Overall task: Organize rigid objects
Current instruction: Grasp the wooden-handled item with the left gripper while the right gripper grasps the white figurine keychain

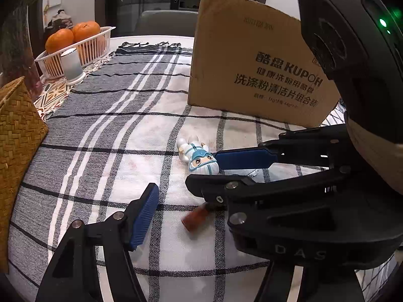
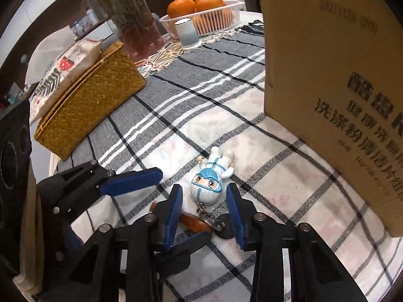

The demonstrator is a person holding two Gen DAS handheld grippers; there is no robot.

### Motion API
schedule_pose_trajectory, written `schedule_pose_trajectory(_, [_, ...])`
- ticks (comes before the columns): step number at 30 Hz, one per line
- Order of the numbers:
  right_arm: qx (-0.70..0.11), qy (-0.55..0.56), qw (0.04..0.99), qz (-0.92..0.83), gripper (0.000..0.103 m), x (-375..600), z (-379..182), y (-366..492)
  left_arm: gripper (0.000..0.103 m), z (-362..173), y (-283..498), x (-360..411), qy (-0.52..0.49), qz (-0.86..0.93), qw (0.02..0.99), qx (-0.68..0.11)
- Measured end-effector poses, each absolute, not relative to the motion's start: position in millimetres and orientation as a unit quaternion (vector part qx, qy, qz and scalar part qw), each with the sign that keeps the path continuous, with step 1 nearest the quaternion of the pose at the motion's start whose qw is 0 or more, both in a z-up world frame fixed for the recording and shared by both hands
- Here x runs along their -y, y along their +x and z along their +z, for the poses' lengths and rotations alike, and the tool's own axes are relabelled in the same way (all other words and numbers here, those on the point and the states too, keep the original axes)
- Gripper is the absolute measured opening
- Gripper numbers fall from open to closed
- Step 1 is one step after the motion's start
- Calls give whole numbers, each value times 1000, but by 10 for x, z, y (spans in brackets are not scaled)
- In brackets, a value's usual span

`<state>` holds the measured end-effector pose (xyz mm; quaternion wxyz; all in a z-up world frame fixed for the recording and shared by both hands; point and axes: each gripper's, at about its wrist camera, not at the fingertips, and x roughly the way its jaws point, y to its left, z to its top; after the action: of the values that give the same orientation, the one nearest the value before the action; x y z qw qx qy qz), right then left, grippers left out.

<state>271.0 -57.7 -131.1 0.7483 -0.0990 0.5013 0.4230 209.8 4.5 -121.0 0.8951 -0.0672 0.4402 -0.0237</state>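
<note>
A small white-and-blue figurine (image 2: 209, 178) on a key ring lies face up on the checked tablecloth (image 2: 226, 95). My right gripper (image 2: 204, 188) straddles its head and ring, pads (image 2: 173, 214) on either side with gaps, open. In the left wrist view the right gripper (image 1: 202, 168) crosses in front of the figurine (image 1: 196, 154). A small brown bottle-shaped piece (image 1: 195, 217) lies by the ring, partly under the fingers. My left gripper (image 1: 199, 196) stands open around it; only its left pad (image 1: 144, 216) shows, the other finger is hidden.
A tall cardboard box (image 1: 252, 63) stands close behind and right of the figurine. A woven basket (image 2: 93, 105) holding a tissue pack sits to the left. Farther back are a white basket of oranges (image 2: 214, 17), a white cup (image 2: 187, 34) and a glass vase (image 2: 141, 32).
</note>
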Motion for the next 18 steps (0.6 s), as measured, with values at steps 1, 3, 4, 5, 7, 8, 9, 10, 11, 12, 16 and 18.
schedule_pose_trajectory(1, [-502,-99,749,421,33,575,-1320,2715,67,-1217,2101,-46,-67,-23,894,-442])
schedule_pose_trajectory(3, [-502,-95,751,418,29,576,-1329,2729,67,-1239,2107,-51,-66,-21,892,-446])
schedule_pose_trajectory(4, [-504,-92,750,419,29,572,-1337,2735,66,-1250,2110,-58,-67,-20,891,-449])
schedule_pose_trajectory(5, [-503,-90,751,418,29,574,-1336,2739,66,-1255,2104,-65,-69,-20,891,-449])
schedule_pose_trajectory(7, [-500,-90,755,416,29,580,-1333,2736,65,-1252,2097,-61,-65,-19,892,-448])
schedule_pose_trajectory(8, [-498,-86,758,413,29,597,-1327,2735,64,-1252,2099,-59,-66,-22,891,-449])
schedule_pose_trajectory(9, [-497,-80,759,414,29,618,-1318,2739,63,-1251,2096,-55,-67,-24,890,-449])
schedule_pose_trajectory(10, [-495,-71,761,413,29,647,-1309,2742,63,-1248,2092,-46,-66,-25,891,-449])
schedule_pose_trajectory(11, [-493,-65,766,408,29,686,-1292,2744,63,-1246,2089,-38,-65,-27,891,-449])
schedule_pose_trajectory(12, [-486,-63,775,399,29,735,-1260,2736,63,-1247,2089,-29,-66,-30,891,-449])
schedule_pose_trajectory(16, [-466,-54,808,356,29,920,-1169,2687,59,-1254,2070,15,-57,-46,892,-446])
schedule_pose_trajectory(18, [-455,-58,826,327,29,1005,-1131,2627,55,-1258,2050,36,-48,-55,894,-443])
